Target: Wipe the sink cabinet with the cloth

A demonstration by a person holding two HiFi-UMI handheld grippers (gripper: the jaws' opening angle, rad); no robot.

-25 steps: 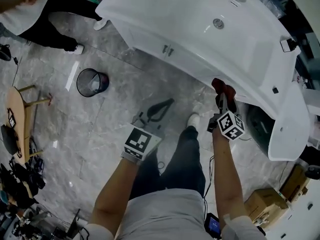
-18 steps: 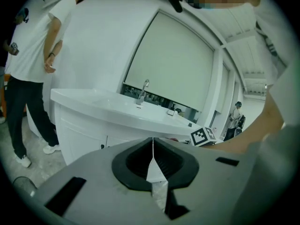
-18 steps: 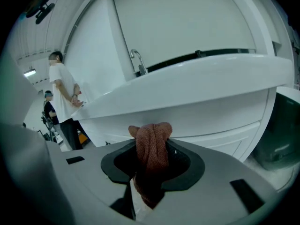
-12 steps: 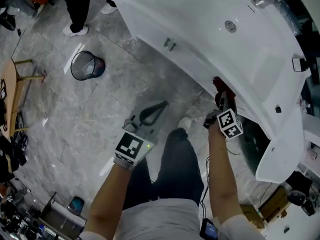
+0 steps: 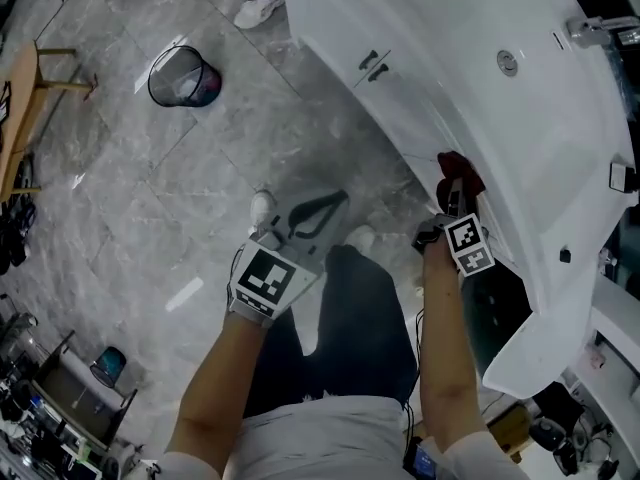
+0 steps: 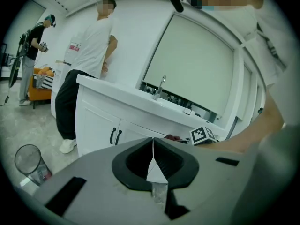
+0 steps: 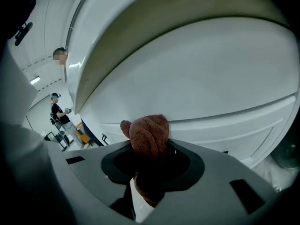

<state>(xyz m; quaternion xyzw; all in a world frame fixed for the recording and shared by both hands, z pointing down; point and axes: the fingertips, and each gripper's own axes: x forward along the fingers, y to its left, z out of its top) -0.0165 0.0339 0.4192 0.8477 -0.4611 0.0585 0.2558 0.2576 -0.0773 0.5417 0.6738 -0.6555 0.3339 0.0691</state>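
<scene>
The right tool (image 7: pixel 150 170) is clenching the cloth (image 7: pixel 149 134), whose bunched end is lying straight ahead against the front of the sink cabinet (image 7: pixel 201 88), just under its top edge, with the panel running off leftward. The left tool (image 6: pixel 153 165) is hanging shut and empty, well apart.

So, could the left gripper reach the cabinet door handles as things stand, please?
Probably yes: the left gripper hangs shut and empty over the floor, and nothing stands between it and the handles, though the arm must stretch forward.
</scene>
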